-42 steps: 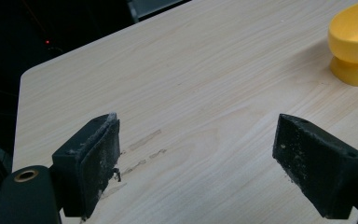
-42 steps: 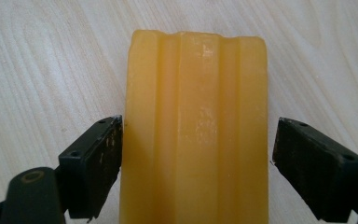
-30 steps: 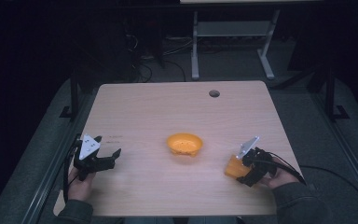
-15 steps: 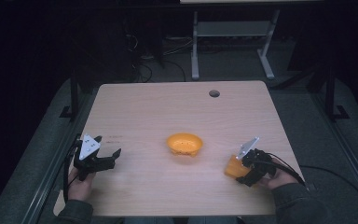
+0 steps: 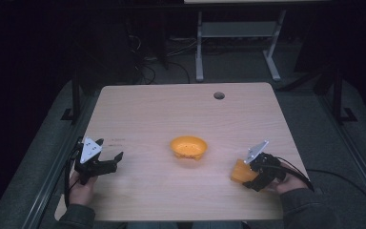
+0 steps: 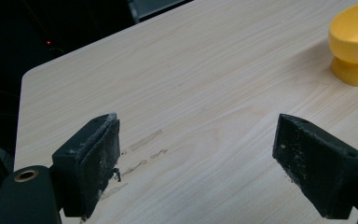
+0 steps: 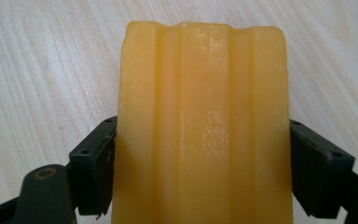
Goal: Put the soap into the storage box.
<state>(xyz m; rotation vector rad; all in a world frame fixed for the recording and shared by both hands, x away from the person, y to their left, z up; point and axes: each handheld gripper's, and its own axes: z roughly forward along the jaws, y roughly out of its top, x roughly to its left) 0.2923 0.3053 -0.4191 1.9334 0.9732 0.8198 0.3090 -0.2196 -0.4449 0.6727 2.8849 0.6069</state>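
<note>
Right gripper, near the right front edge of the desk, jaws clamped on an orange block. In the right gripper view, block ridged lengthwise, standing between the two black jaws, one pressed to each side, above the pale wood grain of the desk. In the high view, block just above or on the desk surface; contact with the wood not discernible. Grey three-cornered plate on top of the gripper, cable trailing to the right, hand behind, at the desk edge.

Left gripper, near the left front edge, jaws wide apart, holding nothing; bare wood with a few faint scuff marks between them in the left gripper view. Hand behind, at the desk edge.

Orange bowl upright near the middle of the desk, between the two grippers and well apart from both; seen also at the upper right of the left gripper view, standing on a short foot. Round hole in the desk near its far edge.
</note>
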